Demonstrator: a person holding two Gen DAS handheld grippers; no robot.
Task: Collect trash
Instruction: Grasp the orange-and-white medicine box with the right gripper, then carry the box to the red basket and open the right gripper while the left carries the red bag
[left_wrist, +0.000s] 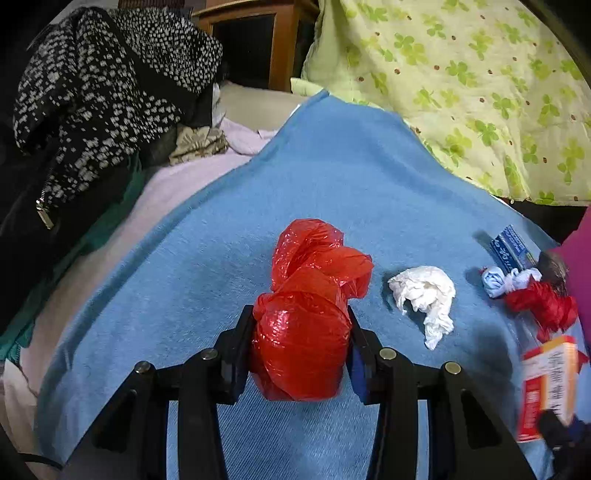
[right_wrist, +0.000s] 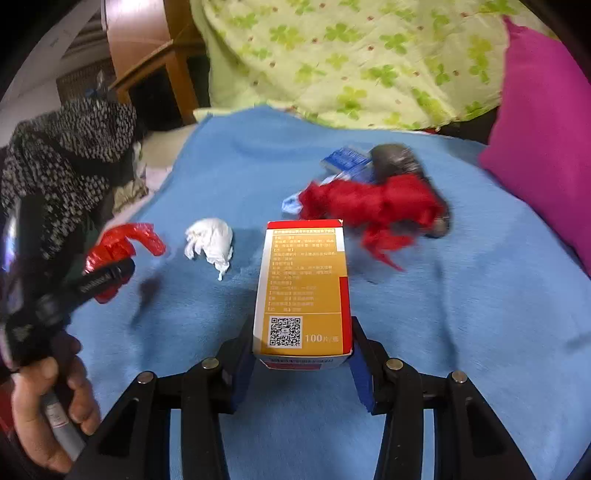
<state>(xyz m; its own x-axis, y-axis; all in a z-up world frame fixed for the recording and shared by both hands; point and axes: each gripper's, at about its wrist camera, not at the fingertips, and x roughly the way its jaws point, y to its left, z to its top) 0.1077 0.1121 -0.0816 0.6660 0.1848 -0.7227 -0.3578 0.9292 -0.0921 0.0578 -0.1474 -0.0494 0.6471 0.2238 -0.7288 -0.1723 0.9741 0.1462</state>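
On the blue blanket (left_wrist: 332, 166), the left gripper (left_wrist: 301, 332) clamps a light, slippery red plastic bag (left_wrist: 306, 314) around its knotted bulk, while the right gripper (right_wrist: 301, 343) squeezes a stiff, crushable orange medicine box (right_wrist: 303, 288) by its near sides.

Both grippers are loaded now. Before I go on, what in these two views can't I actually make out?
- Dark round object behind the red shredded bundle: motion blur in the right wrist view, cut by the edge in the left.
- Small print on the orange box held by the right gripper: too fine.
- Underside of the red plastic bag in the left gripper: hidden by the bag itself.
- Any trash bin: outside both views.
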